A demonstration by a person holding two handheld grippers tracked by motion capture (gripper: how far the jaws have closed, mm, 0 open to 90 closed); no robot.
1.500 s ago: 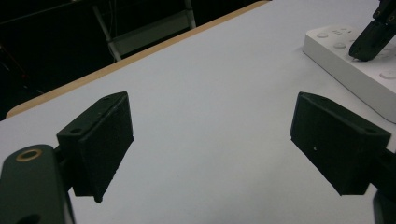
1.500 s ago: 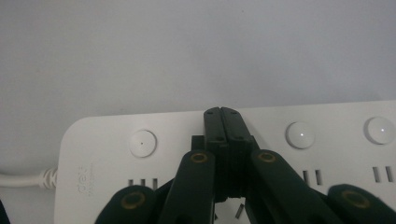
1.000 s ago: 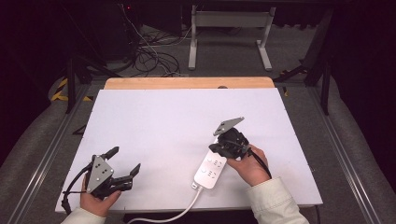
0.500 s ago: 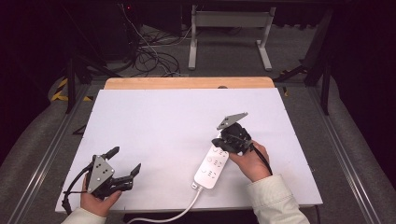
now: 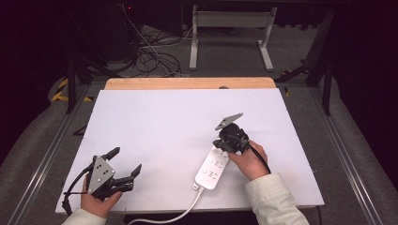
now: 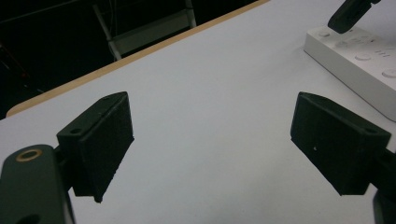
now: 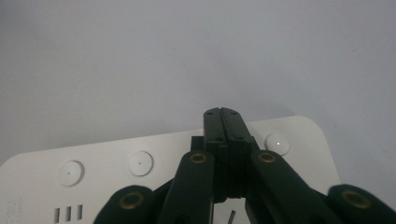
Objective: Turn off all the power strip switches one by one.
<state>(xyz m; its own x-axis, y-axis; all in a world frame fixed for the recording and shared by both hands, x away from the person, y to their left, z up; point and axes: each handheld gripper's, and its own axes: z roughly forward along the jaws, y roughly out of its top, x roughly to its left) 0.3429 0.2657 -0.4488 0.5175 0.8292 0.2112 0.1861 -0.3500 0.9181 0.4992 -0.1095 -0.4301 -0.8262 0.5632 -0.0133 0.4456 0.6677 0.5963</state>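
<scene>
A white power strip (image 5: 213, 167) with round buttons lies near the front of the white tabletop (image 5: 164, 122). Its cord (image 5: 185, 211) runs off the front edge. My right gripper (image 5: 221, 144) is shut with nothing between its jaws, and its closed tips (image 7: 221, 113) hover over the strip's far end (image 7: 154, 161), beside a round button (image 7: 278, 143). My left gripper (image 5: 125, 161) rests at the front left, open wide, with bare table between its pads (image 6: 100, 140). The left gripper view shows the strip (image 6: 359, 56) off to the upper right, apart from those jaws.
A wooden strip (image 5: 187, 83) borders the table's far edge. Behind it, cables (image 5: 150, 56) and a white stand's legs (image 5: 230, 42) lie on the dark floor. Metal rails (image 5: 44, 159) run along both sides of the table.
The right hand has shifted slightly away from the person and lowered its shut gripper toward the strip's far end. The left gripper has kept still.
</scene>
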